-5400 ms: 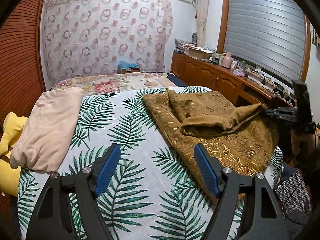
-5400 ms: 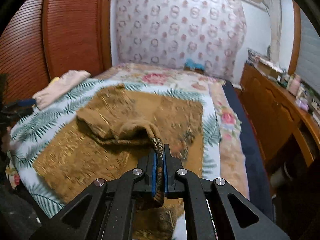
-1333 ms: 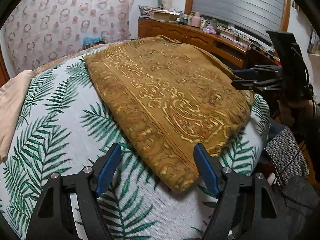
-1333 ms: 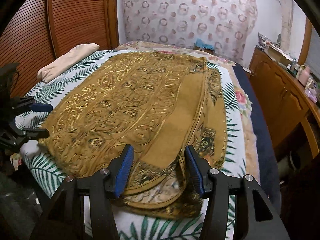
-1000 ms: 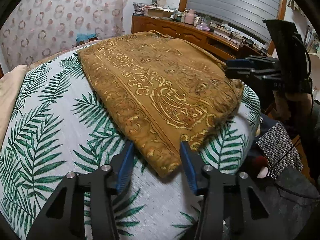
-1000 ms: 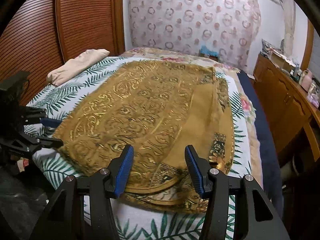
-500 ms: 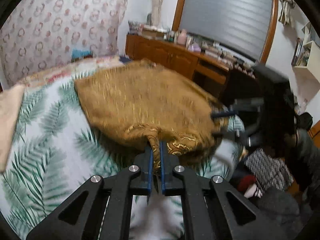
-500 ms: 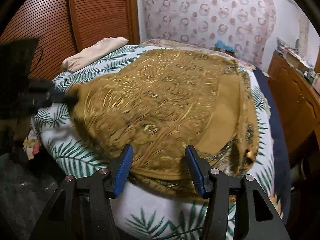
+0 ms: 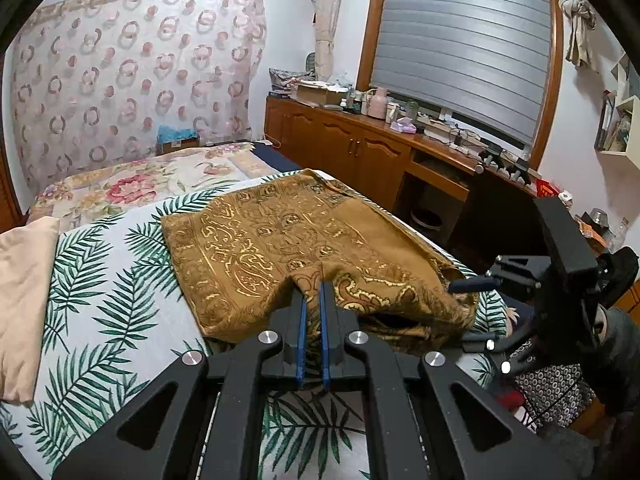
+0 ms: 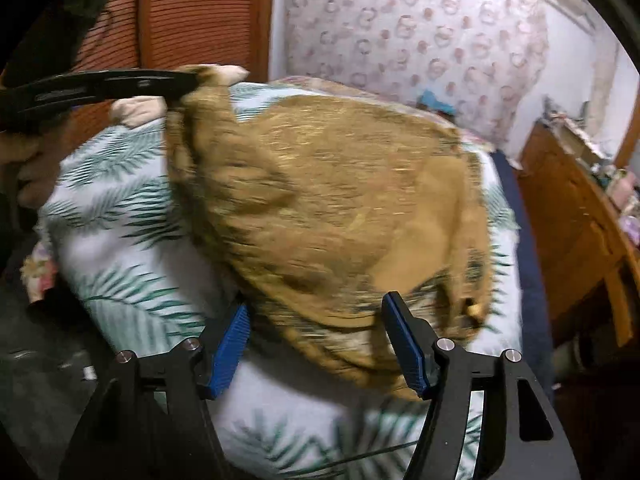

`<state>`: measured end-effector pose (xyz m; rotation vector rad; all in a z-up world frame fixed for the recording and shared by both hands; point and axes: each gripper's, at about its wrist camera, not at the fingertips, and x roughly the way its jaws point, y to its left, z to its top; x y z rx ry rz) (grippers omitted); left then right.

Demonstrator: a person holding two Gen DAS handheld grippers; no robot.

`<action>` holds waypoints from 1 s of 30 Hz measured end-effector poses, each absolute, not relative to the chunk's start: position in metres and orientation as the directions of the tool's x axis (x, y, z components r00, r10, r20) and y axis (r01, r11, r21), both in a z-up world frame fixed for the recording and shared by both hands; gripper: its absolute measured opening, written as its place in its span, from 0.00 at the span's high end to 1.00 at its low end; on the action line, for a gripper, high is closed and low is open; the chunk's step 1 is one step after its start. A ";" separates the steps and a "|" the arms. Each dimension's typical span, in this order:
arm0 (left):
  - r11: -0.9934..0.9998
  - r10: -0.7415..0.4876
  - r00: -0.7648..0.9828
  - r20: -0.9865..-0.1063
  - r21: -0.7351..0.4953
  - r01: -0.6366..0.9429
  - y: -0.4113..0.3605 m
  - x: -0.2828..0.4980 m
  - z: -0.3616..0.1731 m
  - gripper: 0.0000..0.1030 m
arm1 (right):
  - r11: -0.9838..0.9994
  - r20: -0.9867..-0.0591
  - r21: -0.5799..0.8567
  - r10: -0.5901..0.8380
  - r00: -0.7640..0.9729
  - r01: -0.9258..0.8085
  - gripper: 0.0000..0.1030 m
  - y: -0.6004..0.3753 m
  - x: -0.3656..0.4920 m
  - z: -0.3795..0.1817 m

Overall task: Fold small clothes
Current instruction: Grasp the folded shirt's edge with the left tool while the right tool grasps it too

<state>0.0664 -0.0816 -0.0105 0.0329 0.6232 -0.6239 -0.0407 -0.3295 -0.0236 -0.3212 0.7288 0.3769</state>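
A brown garment with gold patterns lies on the palm-leaf bedsheet. My left gripper is shut on the garment's near corner and lifts it off the bed. It also shows in the right wrist view, holding that raised corner. My right gripper is open, its jaws on either side of the garment's near edge, touching nothing. It shows at the right of the left wrist view.
A folded beige cloth lies at the bed's left side. A wooden cabinet with clutter runs along the right wall. A slatted wooden door stands at the left. Bags lie on the floor by the bed.
My left gripper closed on the garment's near corner and has lifted it up and back over the garment. My right gripper stays open and has moved closer to the garment's edge.
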 end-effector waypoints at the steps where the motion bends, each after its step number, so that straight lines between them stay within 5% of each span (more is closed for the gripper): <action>1: 0.819 -0.534 0.639 -0.554 -0.152 0.553 -0.080 0.066 -0.011 0.94 | 0.890 -0.691 -0.152 0.216 0.689 -0.431 0.34 -0.332 -0.037 -0.023; 10: 0.835 -0.516 0.657 -0.549 -0.151 0.530 -0.071 0.076 -0.011 0.94 | 0.881 -0.691 -0.165 0.217 0.689 -0.443 0.34 -0.331 -0.020 -0.029; 18: 0.853 -0.488 0.676 -0.552 -0.140 0.502 -0.067 0.093 -0.012 0.94 | 0.866 -0.620 -0.162 0.284 0.731 -0.474 0.88 -0.334 -0.006 -0.010; 30: 0.875 -0.451 0.692 -0.564 -0.128 0.466 -0.058 0.138 -0.008 0.94 | 0.888 -0.506 -0.083 0.354 0.787 -0.453 0.92 -0.332 0.043 0.013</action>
